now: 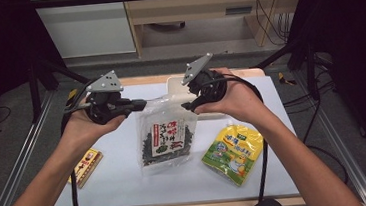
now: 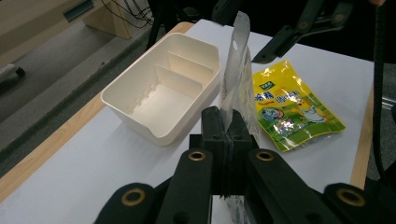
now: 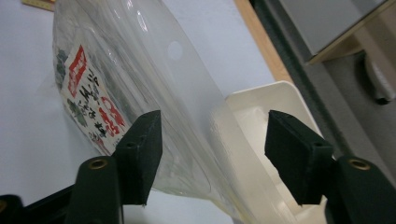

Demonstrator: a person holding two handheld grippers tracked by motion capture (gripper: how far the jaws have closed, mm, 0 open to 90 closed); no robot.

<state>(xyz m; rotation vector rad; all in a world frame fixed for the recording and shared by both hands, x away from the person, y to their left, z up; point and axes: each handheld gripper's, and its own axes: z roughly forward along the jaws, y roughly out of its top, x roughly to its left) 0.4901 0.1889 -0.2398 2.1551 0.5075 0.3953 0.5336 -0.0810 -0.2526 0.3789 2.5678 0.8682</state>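
**High view.** One clear plastic pouch of dark dried seaweed with a red-and-white label (image 1: 166,134), hung by its top edge above the middle of the white tabletop (image 1: 127,178), lower end resting on it. Left gripper (image 1: 138,105) clamped on the pouch's upper left corner. Right gripper (image 1: 189,105) at the upper right corner. One cream plastic divided box (image 1: 175,86) at the far edge, behind the pouch. One yellow-green printed foil sachet (image 1: 233,151) flat toward the right edge. One small brown-and-yellow packet (image 1: 87,165) at the left edge.

**Left gripper view.** Jaws fully pressed together on the pouch's clear top seal (image 2: 236,70), which rose edge-on from them. Box (image 2: 163,93) to the left, empty, two dividers inside. Sachet (image 2: 289,107) beyond, flat.

**Right gripper view.** Fingers (image 3: 140,154) stood apart with the pouch film (image 3: 140,70) passing between them; no pad pressed on it, so released.

**Handling, judged.** Light, limp and slippery film; contents brittle and likely to crumble if squeezed. Best taken by the flat sealed top strip near a corner, away from the hang hole.
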